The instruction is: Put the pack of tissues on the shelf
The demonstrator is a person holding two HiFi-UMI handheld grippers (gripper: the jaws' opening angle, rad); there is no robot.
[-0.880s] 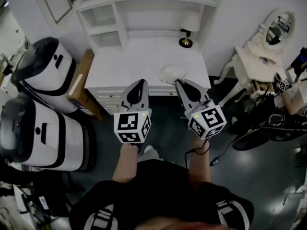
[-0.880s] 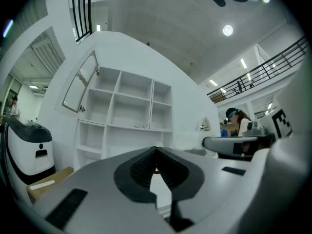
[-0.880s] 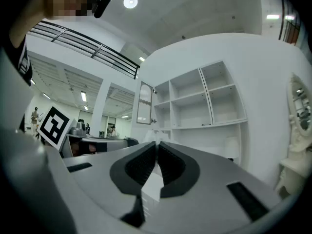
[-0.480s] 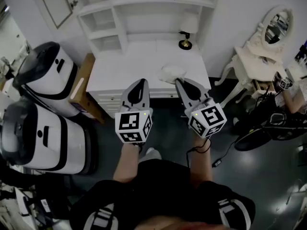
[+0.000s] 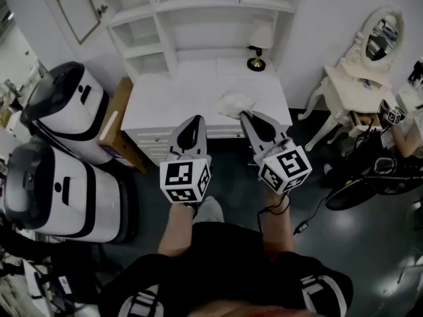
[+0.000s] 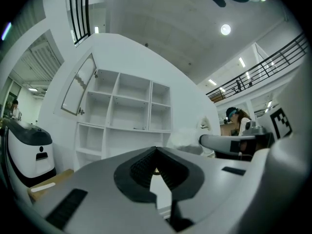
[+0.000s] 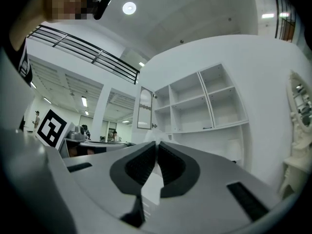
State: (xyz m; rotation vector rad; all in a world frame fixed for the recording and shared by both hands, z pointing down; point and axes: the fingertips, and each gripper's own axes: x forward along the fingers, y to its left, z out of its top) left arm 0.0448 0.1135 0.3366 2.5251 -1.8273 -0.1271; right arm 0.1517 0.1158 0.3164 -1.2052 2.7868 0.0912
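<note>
Left tool [image 5: 194,119] slightly back; pack of tissues [image 5: 235,102] at right tool's [image 5: 244,115] tip.

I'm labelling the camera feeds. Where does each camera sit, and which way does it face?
Head view: on the person's head, looking steeply down at desk, left claw, right claw, forearms.
Left gripper view: on the left claw, looking along its shut jaws at the shelf.
Right gripper view: on the right claw, along its shut jaws.
Both gripper views share the shelf.
</note>
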